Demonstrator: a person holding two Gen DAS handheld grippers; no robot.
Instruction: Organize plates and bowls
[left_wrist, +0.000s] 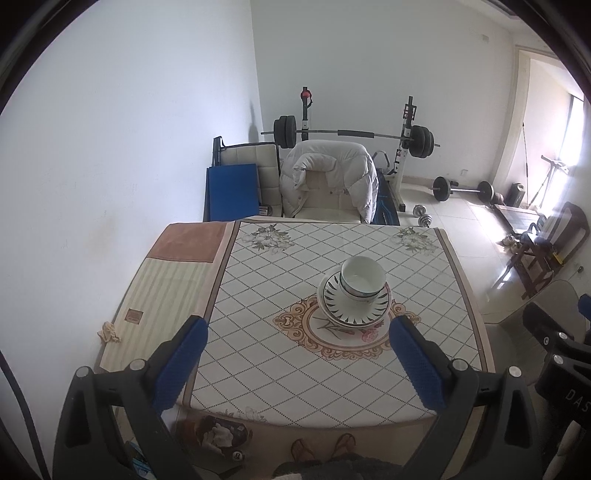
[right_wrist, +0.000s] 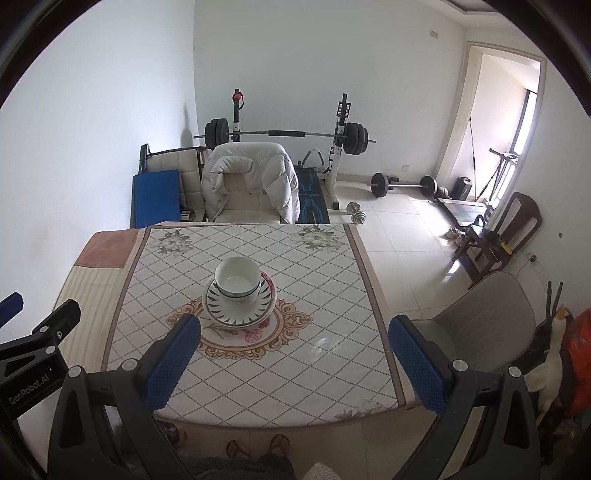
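We hold our left gripper (left_wrist: 297, 341) and right gripper (right_wrist: 293, 338) spread wide, empty, above the near table edge. Ahead, on the checked tablecloth (left_wrist: 258, 354), white bowls (left_wrist: 362, 276) sit nested on stacked plates (left_wrist: 352, 304), seemingly nearer the left gripper.

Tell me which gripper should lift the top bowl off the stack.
Probably left: the stack's top bowl lies between the open left gripper's fingers in its view. The right gripper, also open, sees it off beside its left finger.
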